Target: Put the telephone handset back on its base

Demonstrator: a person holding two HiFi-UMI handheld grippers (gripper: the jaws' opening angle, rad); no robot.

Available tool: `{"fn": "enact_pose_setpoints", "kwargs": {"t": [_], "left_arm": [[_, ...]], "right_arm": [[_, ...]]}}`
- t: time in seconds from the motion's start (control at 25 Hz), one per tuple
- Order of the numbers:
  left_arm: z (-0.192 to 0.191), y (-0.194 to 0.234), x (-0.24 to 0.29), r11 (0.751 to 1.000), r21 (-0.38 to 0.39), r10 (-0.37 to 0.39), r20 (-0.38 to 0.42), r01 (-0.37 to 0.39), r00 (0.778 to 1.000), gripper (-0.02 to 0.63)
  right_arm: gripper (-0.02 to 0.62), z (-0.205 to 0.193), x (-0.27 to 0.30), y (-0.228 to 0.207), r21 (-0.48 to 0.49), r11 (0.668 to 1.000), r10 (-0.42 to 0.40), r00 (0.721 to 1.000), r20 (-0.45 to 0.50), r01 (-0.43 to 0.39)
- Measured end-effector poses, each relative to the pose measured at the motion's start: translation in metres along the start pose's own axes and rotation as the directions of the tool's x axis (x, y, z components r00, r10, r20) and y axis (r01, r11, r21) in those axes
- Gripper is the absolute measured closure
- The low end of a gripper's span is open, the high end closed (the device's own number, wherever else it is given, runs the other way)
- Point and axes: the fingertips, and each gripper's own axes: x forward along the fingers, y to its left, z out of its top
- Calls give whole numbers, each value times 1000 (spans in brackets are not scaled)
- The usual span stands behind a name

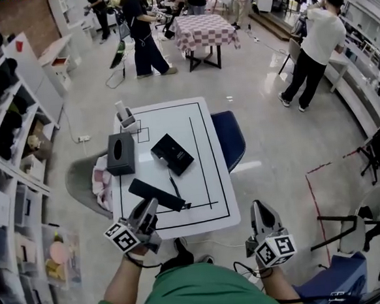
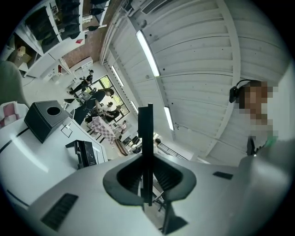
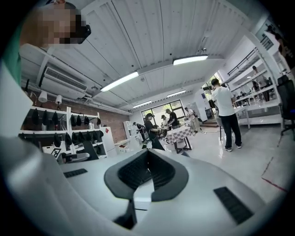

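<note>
The black telephone base [image 1: 172, 154] lies near the middle of the white table [image 1: 213, 198]; it also shows in the left gripper view [image 2: 85, 153]. My left gripper [image 1: 152, 205] is over the table's near edge, shut on the long black handset [image 1: 155, 194], which lies slantwise in front of the base. A thin cord [image 1: 174, 185] runs between handset and base. In the left gripper view the handset [image 2: 146, 138] stands edge-on between the pads, with the left gripper [image 2: 147, 159] clamped on it. My right gripper [image 1: 259, 209] hovers beyond the table's near right corner, shut and with nothing in it; the right gripper [image 3: 147, 154] faces the room.
A dark tissue box [image 1: 121, 153] stands left of the base, and a small holder [image 1: 127, 117] is at the far left corner. A blue chair [image 1: 231, 138] sits to the right of the table, a grey chair [image 1: 81, 183] to its left. Shelves [image 1: 7, 162] line the left wall. People stand farther back.
</note>
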Motion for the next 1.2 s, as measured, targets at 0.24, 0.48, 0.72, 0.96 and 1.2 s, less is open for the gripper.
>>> {"fn": "enact_pose_setpoints", "kwargs": {"t": [0.24, 0.48, 0.72, 0.96, 1.2], "left_arm": [[5, 52, 40, 1000, -21, 0, -57, -1, 998, 526], [12, 117, 73, 999, -52, 3, -112, -9, 994, 526], [2, 162, 92, 995, -76, 46, -193, -62, 980, 526], [-12, 193, 112, 987, -94, 110, -210, -132, 971, 526], [-27, 224, 126, 975, -108, 166, -243, -197, 956, 526]], "right_arm": [[572, 3, 40, 0, -34, 999, -42, 998, -44, 40], [572, 0, 89, 7, -52, 996, -71, 995, -63, 68], [572, -10, 112, 4, -34, 996, -86, 991, -107, 83], [572, -17, 141, -11, -18, 999, -32, 989, -143, 30], [572, -23, 150, -28, -4, 1000, -8, 982, -187, 7]]}}
